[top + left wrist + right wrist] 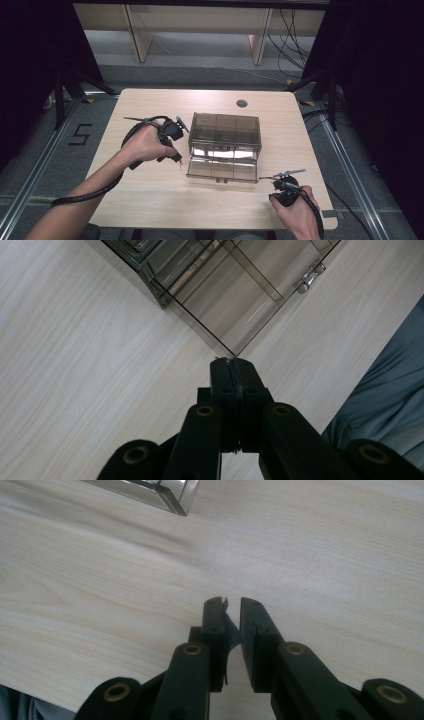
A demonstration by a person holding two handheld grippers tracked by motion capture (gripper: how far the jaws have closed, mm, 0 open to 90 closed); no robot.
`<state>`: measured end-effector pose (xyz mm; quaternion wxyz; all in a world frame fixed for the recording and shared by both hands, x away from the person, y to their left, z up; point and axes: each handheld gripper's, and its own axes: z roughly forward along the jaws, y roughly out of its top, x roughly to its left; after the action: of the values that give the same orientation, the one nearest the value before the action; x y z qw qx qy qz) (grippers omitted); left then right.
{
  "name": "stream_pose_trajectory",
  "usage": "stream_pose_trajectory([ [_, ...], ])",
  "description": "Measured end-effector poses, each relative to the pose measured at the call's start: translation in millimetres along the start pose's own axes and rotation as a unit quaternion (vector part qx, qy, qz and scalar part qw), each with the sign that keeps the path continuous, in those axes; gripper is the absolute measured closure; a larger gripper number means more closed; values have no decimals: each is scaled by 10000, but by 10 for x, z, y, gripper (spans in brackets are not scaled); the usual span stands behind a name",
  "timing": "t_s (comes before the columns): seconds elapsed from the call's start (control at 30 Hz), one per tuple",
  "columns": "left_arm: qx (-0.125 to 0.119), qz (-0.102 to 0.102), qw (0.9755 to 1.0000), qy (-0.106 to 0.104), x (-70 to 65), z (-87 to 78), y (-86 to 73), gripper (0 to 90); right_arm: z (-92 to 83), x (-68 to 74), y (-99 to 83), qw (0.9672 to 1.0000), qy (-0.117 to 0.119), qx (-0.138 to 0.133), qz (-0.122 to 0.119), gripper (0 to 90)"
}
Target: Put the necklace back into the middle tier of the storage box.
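Observation:
A smoky see-through compartment box [224,131] stands at the table's middle, its lid [222,170] folded down flat toward me. My left gripper [178,159] is at the lid's left front corner. In the left gripper view its jaws are pressed shut [231,360], the tips touching the lid's corner [227,347]; I cannot tell whether the thin plastic is pinched. A metal latch [310,277] sits on the lid's far edge. My right gripper [282,176] rests near the lid's right front corner, slightly open [231,602], with nothing held over bare wood. The box's corner [160,491] is farther off.
The pale wooden table [150,200] has a round cable hole [242,103] at the back. Black curtains flank both sides. Wooden shelving [200,30] stands beyond the table. A "5" mark [80,134] is on the floor at left. My trouser leg [385,405] shows past the table edge.

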<state>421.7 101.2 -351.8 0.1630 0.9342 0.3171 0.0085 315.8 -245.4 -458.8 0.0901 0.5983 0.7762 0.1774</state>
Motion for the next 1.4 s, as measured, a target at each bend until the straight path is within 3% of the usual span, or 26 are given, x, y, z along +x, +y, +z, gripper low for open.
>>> stream_pose_trajectory([
  [0.03, 0, 0, 10000, 0, 0, 0, 0, 884, 3, 7, 3, 10000, -24, 16, 67, 816],
  [0.33, -20, 59, 10000, 13, -26, -28, 77, 883, -3, -13, -2, 10000, -2, 65, -74, 814],
  [0.63, -29, 81, 10000, 18, -49, -26, 133, 883, 16, -6, 4, 9999, -125, 20, 60, 805],
  [0.77, -36, 104, 9999, 18, -64, -28, 159, 883, -6, -2, -1, 9999, -70, 77, 59, 802],
  [0.8, -43, 120, 9999, 15, -67, -24, 170, 883, -4, 9, 1, 9998, -80, 48, 151, 801],
  [0.97, -24, 124, 9999, -2, -75, -15, 190, 883, -3, 7, -1, 9998, -83, 51, 144, 800],
  [1.07, -18, 153, 9999, -2, -80, -14, 210, 883, 9, -21, -4, 10000, -63, 48, -16, 797],
  [1.2, -21, 187, 9998, 13, -91, -7, 231, 883, 16, -10, -2, 9999, -72, 19, 66, 796],
  [1.4, -13, 209, 9998, -2, -108, 2, 262, 883, 6, -20, -4, 10000, -51, 47, -23, 793],
])
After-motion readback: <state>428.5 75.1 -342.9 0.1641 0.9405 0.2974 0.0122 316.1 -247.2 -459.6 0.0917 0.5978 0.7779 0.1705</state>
